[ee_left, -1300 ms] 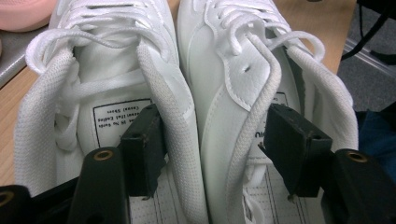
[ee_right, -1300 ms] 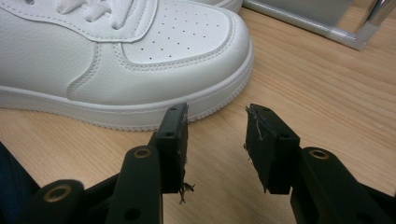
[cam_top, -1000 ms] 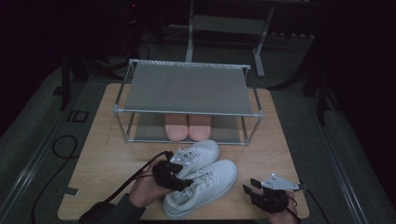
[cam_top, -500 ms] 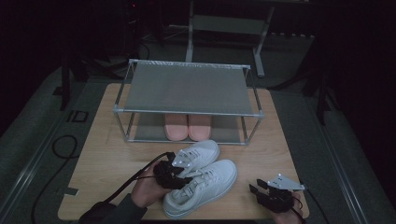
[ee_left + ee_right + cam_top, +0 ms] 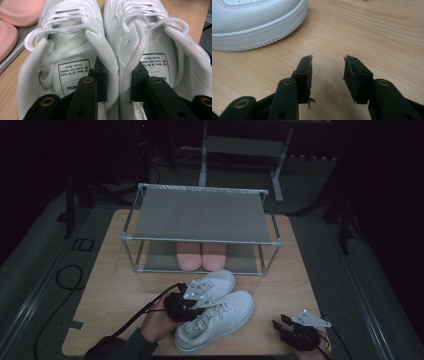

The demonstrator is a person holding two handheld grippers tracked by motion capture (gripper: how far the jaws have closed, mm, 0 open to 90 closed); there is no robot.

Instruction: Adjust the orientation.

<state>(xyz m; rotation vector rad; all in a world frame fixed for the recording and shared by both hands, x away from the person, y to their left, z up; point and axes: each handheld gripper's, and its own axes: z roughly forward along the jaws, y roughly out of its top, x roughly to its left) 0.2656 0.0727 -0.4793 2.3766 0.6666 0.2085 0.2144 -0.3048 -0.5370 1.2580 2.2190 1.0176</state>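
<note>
White sneakers [image 5: 215, 312], near-centre on worktop [image 5: 110, 290]: left claw [image 5: 117, 75] just closing, one jaw inside each shoe, inner collars pinched between. Right claw [image 5: 328, 75] half open, empty, near right. Pair gripped; lift to rack [image 5: 200, 215] beyond, above pink slippers [image 5: 201, 255], likely left.

My left gripper [image 5: 186, 304] has just been closing, one jaw inside each shoe collar. My right gripper [image 5: 327, 65] hangs low with jaws apart, holding nothing.

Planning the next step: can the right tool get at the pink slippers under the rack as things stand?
Probably yes. The right tool is open and empty, and the slippers sit at the rack's open front. The white sneakers lie left of a straight path, though the top shelf leaves only a low gap.
</note>
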